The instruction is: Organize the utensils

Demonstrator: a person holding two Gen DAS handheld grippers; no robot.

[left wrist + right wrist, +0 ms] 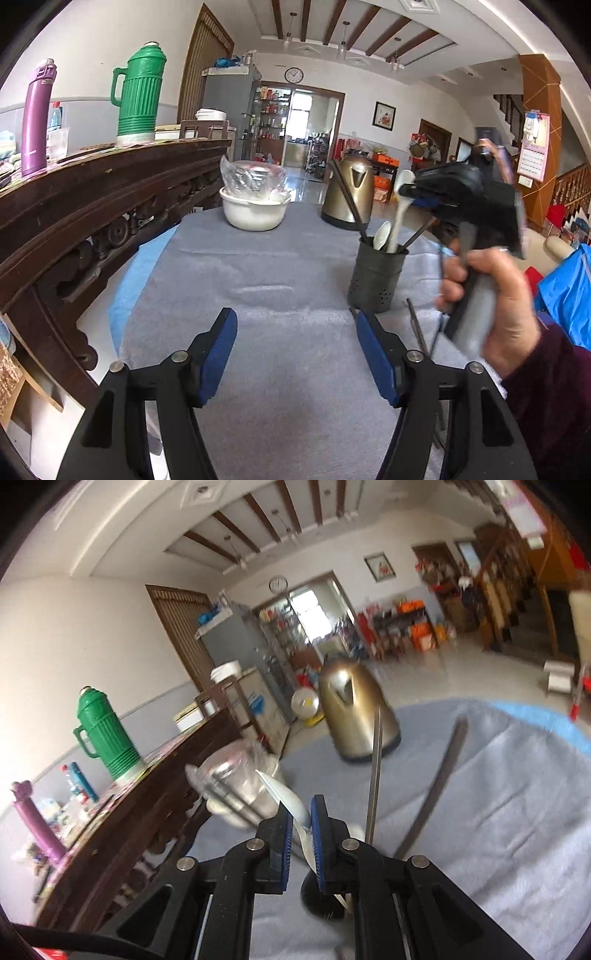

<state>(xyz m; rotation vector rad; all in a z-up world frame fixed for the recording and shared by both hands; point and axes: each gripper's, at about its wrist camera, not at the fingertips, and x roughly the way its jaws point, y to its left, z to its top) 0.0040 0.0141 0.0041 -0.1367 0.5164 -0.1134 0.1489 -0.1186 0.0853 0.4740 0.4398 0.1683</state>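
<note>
Spoon: we have a white spoon (295, 812) clamped between the pads of our right gripper (302, 812), bowl end pointing ahead of the fingers; in the left wrist view it hangs above the dark utensil holder (375, 278).
Holder: directly below our right gripper, already carrying another white spoon (381, 235) and dark chopsticks (347, 199).
Left gripper: our left gripper (295, 354) is spread wide and holds nothing, low over the grey cloth (258, 277), the holder just ahead and to its right.
Loose piece: a dark chopstick (417, 328) lies on the cloth to the right of our left gripper's right finger.
Risk, slip: we judge the glazed spoon could slide from the pads, as the hold is narrow.
Risk, knock: lowering it could strike the leaning chopsticks or tip the holder.
Risk, neighbour: the gold kettle (349, 192) stands just beyond the holder.
Writing: we can read none; labels are blurred.
</note>
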